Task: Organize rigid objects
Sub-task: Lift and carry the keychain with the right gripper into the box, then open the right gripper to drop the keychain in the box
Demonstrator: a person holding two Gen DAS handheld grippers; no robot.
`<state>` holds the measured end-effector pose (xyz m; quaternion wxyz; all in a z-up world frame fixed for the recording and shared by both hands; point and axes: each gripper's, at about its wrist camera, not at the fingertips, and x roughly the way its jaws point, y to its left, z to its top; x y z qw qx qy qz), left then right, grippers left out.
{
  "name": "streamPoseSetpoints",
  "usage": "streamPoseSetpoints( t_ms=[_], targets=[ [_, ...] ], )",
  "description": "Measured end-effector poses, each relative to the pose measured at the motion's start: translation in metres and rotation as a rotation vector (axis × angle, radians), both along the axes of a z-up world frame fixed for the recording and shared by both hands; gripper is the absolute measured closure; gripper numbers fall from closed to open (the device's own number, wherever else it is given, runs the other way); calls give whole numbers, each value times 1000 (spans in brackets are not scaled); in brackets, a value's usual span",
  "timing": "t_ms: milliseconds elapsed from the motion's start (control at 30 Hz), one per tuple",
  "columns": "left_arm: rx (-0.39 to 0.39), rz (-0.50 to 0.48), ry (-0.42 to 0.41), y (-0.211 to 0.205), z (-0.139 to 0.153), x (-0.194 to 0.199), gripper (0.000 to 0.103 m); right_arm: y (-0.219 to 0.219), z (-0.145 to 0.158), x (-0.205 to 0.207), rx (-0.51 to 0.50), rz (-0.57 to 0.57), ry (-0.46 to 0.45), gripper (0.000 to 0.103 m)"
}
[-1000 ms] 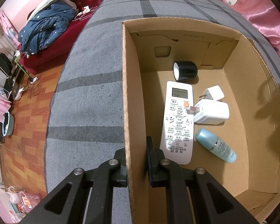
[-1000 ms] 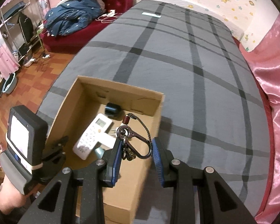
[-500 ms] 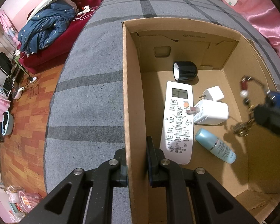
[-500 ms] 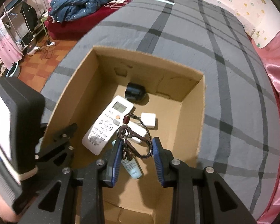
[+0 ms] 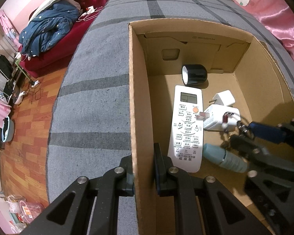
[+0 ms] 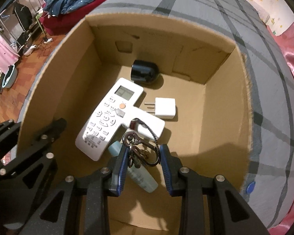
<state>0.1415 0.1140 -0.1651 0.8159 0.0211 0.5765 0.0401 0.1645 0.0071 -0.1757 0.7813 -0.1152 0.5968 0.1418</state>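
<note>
Grey bedspread (image 5: 100,101) carries box (image 5: 131,98), left gripper (image 5: 143,168) clamping its wall, right gripper (image 6: 143,163) gripping keyring (image 6: 141,148).

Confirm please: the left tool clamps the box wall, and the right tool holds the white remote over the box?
Not quite. The right tool holds a keyring, not the white remote, which lies on the box floor; the right wrist view shows it. The left tool does clamp the wall.

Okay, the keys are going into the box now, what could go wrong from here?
1. The keyring hangs right above the blue bottle and white adapter; dropped here, it may land on them rather than the box floor.
2. Its cord and clip could snag on the right gripper when the jaws open.
3. The left gripper clamps the cardboard box wall; pulling could tip it.
</note>
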Motion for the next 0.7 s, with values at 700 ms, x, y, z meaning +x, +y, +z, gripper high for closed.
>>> streamPoseSetpoints(
  t_ms=[700],
  targets=[
    [5, -1, -1, 0, 0, 0, 89, 2, 6, 0, 8, 5, -10, 41]
  ],
)
